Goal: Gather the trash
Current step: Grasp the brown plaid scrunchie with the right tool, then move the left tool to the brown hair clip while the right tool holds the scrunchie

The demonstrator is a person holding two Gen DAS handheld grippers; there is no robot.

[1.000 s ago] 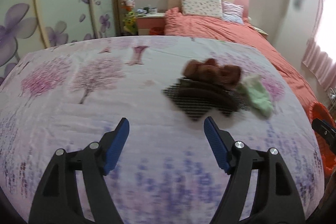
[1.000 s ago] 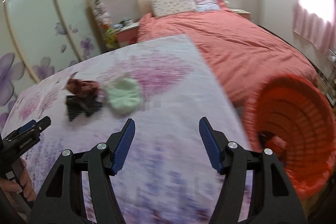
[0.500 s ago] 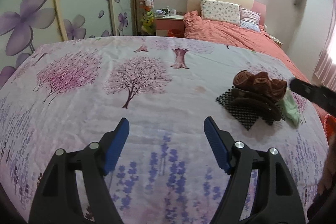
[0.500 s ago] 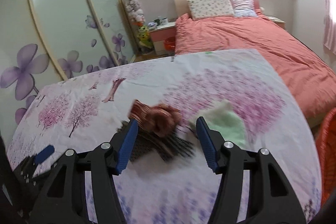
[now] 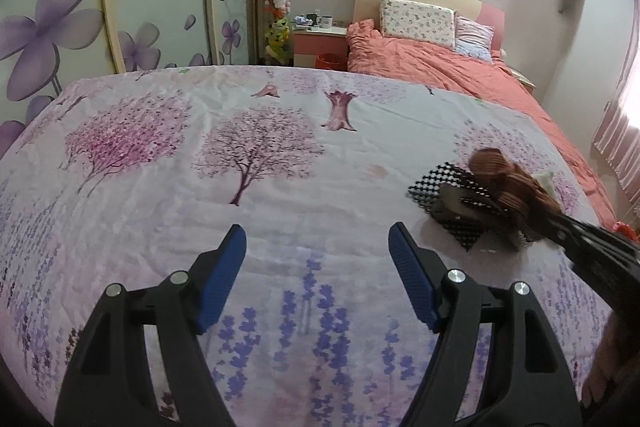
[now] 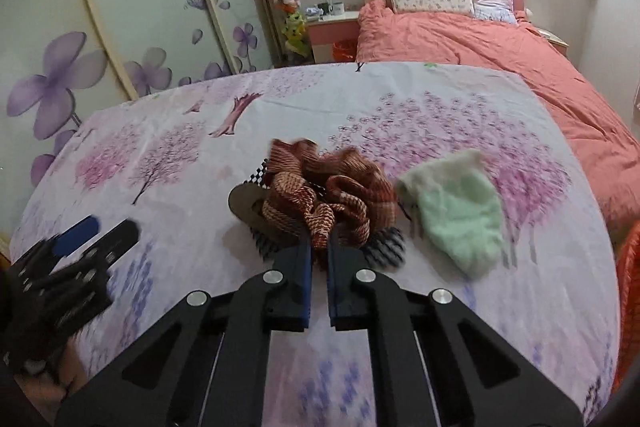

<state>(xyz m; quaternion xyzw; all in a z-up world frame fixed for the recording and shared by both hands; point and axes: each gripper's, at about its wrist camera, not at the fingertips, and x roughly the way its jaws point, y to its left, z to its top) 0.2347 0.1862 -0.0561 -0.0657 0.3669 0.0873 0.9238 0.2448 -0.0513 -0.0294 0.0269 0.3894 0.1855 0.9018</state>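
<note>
Trash pile sits on the floral bedsheet (image 6: 400, 99) near its right edge: three items, counted. One brown woven cloth (image 6: 332, 195), crumpled, ribbed check weave, folds looping. One black mesh mat (image 5: 436, 183), flat, open grid holes, lying under the brown cloth; a dark oval piece shows at its left, can't tell what it is. One pale green fuzzy cloth (image 6: 460, 215), soft plush, roughly pouch-shaped, just beside the brown cloth on the right, touching or nearly so.

Right tool (image 6: 318, 259): jaws clenched on the near fold of the brown cloth, fabric pinched between the blue pads. Two black fingers, silver bolts.

Left tool (image 5: 318, 267): released, jaws wide apart, nothing between them, hovering over bare sheet well left of the pile. Blue ribbed pads (image 5: 226, 275), two.

Sheet is smooth printed cotton, pink trees and purple flower sprigs. Orange basket (image 6: 630, 307), one, slatted plastic, only its edge visible at far right. Behind: one bed (image 6: 500, 43) with coral wrinkled duvet, two pillows, wardrobe doors with purple flower print.
</note>
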